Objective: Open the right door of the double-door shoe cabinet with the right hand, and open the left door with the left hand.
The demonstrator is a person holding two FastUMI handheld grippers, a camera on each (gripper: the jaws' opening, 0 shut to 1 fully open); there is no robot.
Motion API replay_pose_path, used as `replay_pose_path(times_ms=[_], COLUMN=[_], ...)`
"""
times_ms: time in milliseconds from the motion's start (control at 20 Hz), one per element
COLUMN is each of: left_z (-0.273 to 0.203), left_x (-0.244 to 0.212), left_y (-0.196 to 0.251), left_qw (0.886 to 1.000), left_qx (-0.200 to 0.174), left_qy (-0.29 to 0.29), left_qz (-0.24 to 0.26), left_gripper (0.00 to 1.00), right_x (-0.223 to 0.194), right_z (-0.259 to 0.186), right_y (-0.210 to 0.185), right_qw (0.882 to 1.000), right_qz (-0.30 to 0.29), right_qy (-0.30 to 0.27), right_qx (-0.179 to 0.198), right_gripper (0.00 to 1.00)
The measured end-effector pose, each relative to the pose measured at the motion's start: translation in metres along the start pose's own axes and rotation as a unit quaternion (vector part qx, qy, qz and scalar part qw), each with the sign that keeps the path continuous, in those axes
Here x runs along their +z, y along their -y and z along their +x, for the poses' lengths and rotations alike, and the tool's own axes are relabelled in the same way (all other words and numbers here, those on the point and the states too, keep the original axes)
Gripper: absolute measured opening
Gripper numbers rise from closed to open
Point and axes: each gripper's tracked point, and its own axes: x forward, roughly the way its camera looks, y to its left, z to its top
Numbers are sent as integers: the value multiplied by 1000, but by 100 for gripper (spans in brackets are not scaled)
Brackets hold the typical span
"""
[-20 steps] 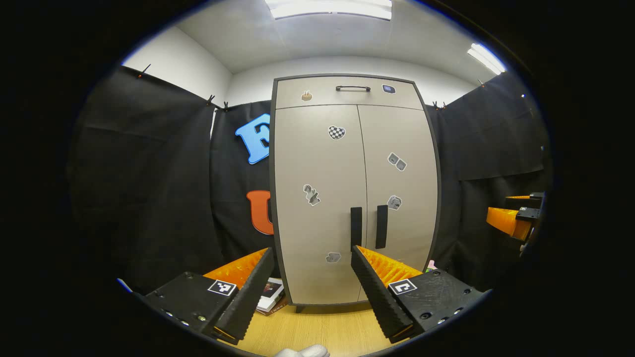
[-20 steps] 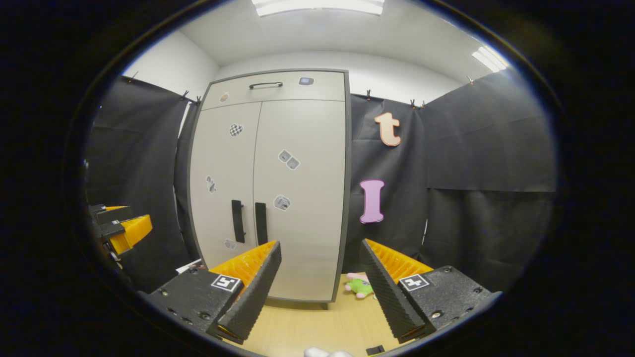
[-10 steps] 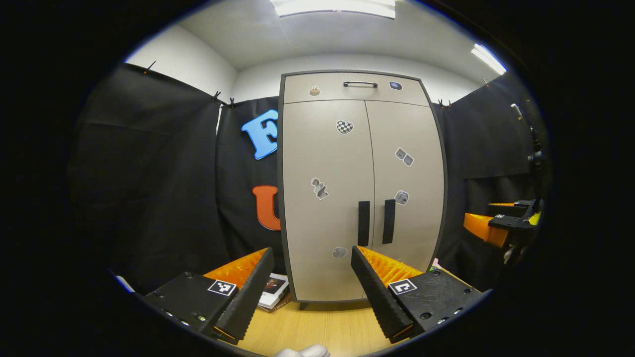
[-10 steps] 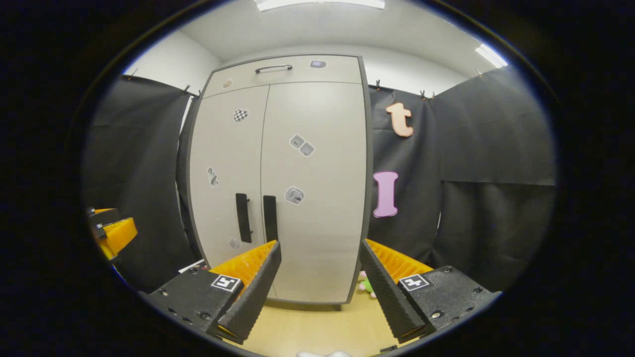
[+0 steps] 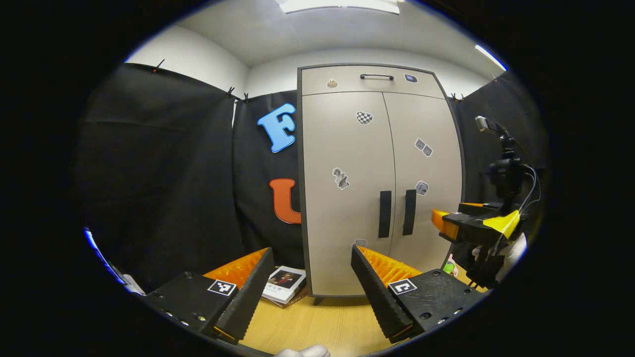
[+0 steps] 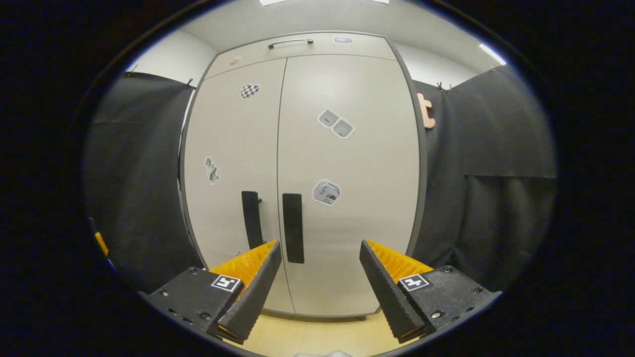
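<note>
The beige double-door shoe cabinet [image 5: 342, 148] stands upright with both doors shut. In the left gripper view its two dark vertical handles sit side by side at the middle seam: left handle [image 5: 385, 214], right handle [image 5: 410, 212]. My left gripper [image 5: 311, 253] is open and empty, well short of the cabinet. The right gripper [image 5: 449, 220] shows at the right, held by a gloved hand near the right door. In the right gripper view my right gripper [image 6: 320, 245] is open and empty, close to the right door [image 6: 357, 163], with the right handle [image 6: 293, 228] just above its left finger.
A book [image 5: 283, 284] lies on the wooden floor [image 5: 317, 322] left of the cabinet's foot. A small green toy [image 5: 449, 267] sits by the cabinet's right foot. Above the doors is a top drawer with a handle [image 5: 377, 77]. Black cloth walls stand on both sides.
The right gripper has moved forward towards the cabinet, whose doors now look much bigger in its view. The left gripper has turned left, so the cabinet sits further right. Both stay open.
</note>
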Motion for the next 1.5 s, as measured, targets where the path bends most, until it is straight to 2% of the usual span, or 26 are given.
replay_pose_path(times_ms=[450, 550, 600, 750, 800, 850, 1000, 1050, 1100, 1400, 1450, 1500], left_z=[6, 5, 6, 8, 8, 9, 10, 10, 10, 8, 8, 6], left_x=[-11, -12, -13, -16, -16, -18, -16, -16, -16, -15, -15, -15], left_y=[-23, -27, -29, -33, -32, -32, -34, -34, -34, -34, -33, -33], left_qw=[999, 999, 999, 999, 999, 999, 999, 999, 999, 999, 999, 999], left_qx=[33, 40, 43, 47, 46, 46, 44, 44, 42, 32, 30, 28], left_qy=[-17, -17, -18, -21, -23, -24, -22, -21, -20, -17, -16, -16], left_qz=[-8, -5, -3, -2, -2, -2, 0, -1, -3, -6, -7, -8], left_gripper=[95, 95, 95, 95, 95, 95, 96, 96, 96, 96, 100, 95], right_x=[-16, -19, -20, -22, -22, -22, -22, -23, -23, -24, -24, -25], right_z=[84, 94, 98, 105, 107, 108, 113, 114, 113, 110, 108, 104], right_y=[-29, -28, -28, -31, -31, -32, -30, -30, -30, -29, -29, -29], right_qw=[1000, 1000, 999, 999, 999, 999, 999, 999, 999, 999, 999, 999], right_qz=[-10, -3, 1, 11, 12, 15, 21, 16, 12, 12, 9, 7], right_qy=[-24, -28, -32, -40, -41, -40, -43, -44, -43, -46, -47, -45], right_qx=[-4, -10, -11, -9, -10, -10, -19, -22, -27, -21, -21, -21], right_gripper=[98, 92, 84, 75, 66, 63, 44, 44, 39, 35, 34, 32])
